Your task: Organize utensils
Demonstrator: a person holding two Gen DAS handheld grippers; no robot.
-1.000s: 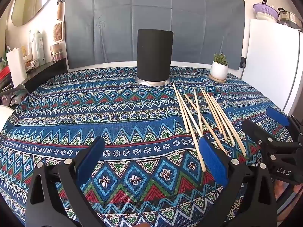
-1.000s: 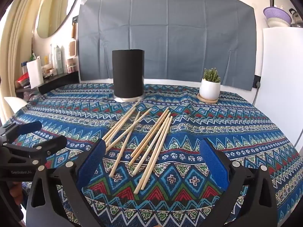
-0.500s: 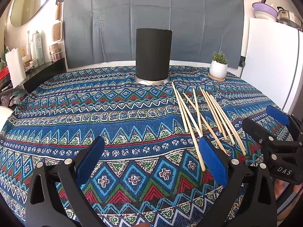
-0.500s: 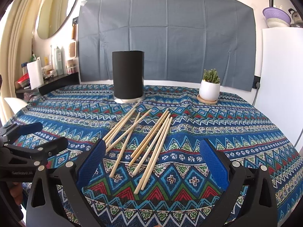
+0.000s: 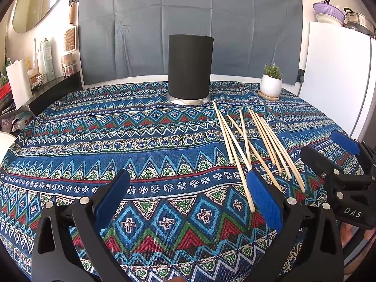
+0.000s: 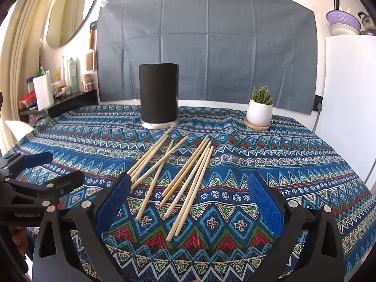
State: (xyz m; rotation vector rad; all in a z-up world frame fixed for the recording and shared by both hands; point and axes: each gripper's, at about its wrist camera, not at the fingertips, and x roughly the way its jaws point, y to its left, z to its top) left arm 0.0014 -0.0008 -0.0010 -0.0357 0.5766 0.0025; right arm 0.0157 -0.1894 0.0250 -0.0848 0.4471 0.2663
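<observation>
Your left gripper (image 5: 188, 202) and right gripper (image 6: 188, 202) both hang released – chopsticks (image 6: 178, 178), perhaps eight, lie loose mid-table (image 5: 117, 127) before the black holder (image 6: 158, 97).

chopsticks (image 6: 178, 178) before holder (image 6: 158, 96), plant (image 6: 259, 110) right

Loose wooden chopsticks (image 6: 178, 178) lie on the patterned tablecloth (image 6: 282, 164) before a black holder (image 6: 158, 95) (upright), between the right tool's (image 6: 188, 202) spread fingers.

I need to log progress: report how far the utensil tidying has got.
Done: nothing visible; whether the black holder contains anything cannot be seen. In hand: nothing; the left gripper and right gripper are both open and empty. Left: all the wooden chopsticks lie scattered on the patterned tablecloth, in front of the holder, waiting to be picked up.
</observation>
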